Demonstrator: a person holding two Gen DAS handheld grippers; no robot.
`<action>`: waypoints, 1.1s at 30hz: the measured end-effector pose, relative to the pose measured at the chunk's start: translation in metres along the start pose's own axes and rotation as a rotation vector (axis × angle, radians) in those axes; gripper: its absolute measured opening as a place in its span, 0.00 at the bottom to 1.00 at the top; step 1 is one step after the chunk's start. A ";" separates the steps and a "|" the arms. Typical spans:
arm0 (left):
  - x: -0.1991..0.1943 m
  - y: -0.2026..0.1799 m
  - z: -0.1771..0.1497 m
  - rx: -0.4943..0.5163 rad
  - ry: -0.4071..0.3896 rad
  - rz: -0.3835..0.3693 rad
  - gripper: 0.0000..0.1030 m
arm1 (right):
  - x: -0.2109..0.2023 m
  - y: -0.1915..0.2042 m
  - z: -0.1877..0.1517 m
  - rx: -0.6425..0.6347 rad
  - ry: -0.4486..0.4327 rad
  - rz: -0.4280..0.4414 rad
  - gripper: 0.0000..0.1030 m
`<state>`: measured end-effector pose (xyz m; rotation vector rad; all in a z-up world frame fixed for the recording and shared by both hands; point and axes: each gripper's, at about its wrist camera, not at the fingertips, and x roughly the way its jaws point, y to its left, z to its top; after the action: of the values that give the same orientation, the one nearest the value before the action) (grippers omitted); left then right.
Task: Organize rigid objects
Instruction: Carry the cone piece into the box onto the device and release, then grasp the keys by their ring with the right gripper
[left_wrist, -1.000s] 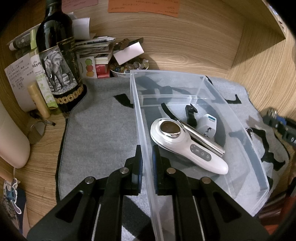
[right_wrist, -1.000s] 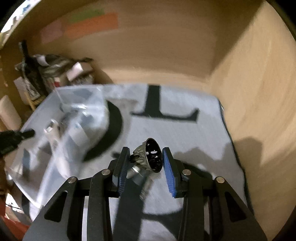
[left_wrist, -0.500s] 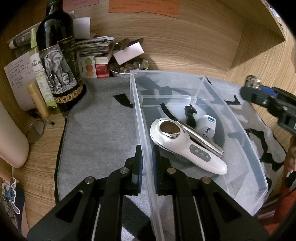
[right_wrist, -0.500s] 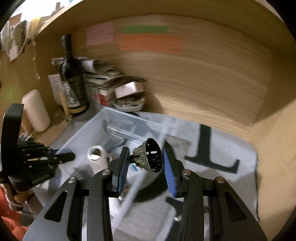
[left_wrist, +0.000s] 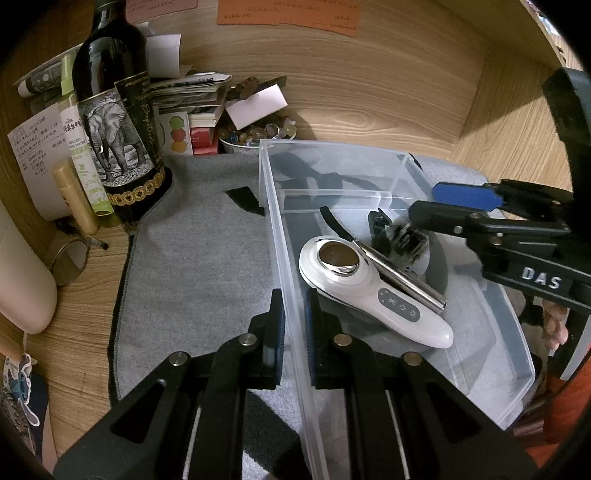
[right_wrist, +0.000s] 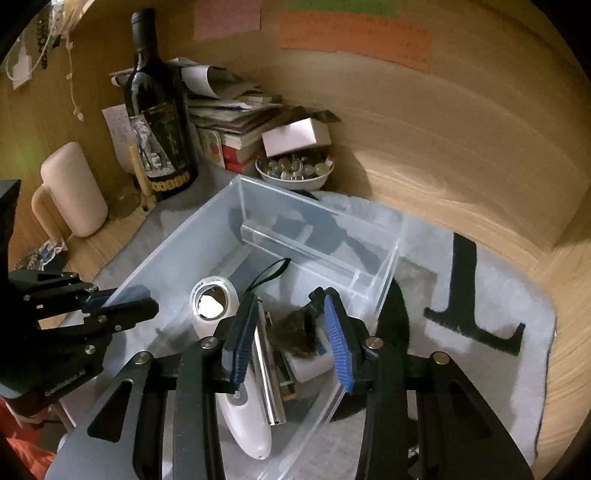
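A clear plastic bin stands on a grey mat. My left gripper is shut on the bin's left wall. Inside lie a white handheld device, a silver metal bar and a white adapter. My right gripper is open over the bin; it shows at right in the left wrist view. A dark metal piece appears blurred between and below its fingers, apart from them, above the adapter. It also shows blurred in the left wrist view.
A dark wine bottle, a yellow tube, stacked books and papers and a bowl of marbles crowd the back left. A cream jug stands left. Wooden walls enclose the back and right.
My right gripper has swung over the bin and opened; the dark metal piece has left its fingers and is dropping into the bin. My left gripper has held still on the wall.
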<state>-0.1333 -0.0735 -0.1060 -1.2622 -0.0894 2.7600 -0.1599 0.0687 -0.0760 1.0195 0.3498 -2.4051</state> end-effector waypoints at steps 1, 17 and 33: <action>0.000 0.000 0.000 0.001 -0.001 0.000 0.10 | -0.003 -0.001 0.000 -0.001 -0.008 -0.005 0.41; 0.000 0.000 0.001 -0.001 -0.006 -0.004 0.10 | -0.070 -0.056 -0.042 0.126 -0.076 -0.227 0.57; 0.001 0.001 0.000 0.004 -0.007 -0.005 0.10 | -0.048 -0.108 -0.125 0.397 0.117 -0.292 0.57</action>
<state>-0.1344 -0.0746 -0.1068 -1.2495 -0.0880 2.7588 -0.1151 0.2279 -0.1225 1.3669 0.0605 -2.7529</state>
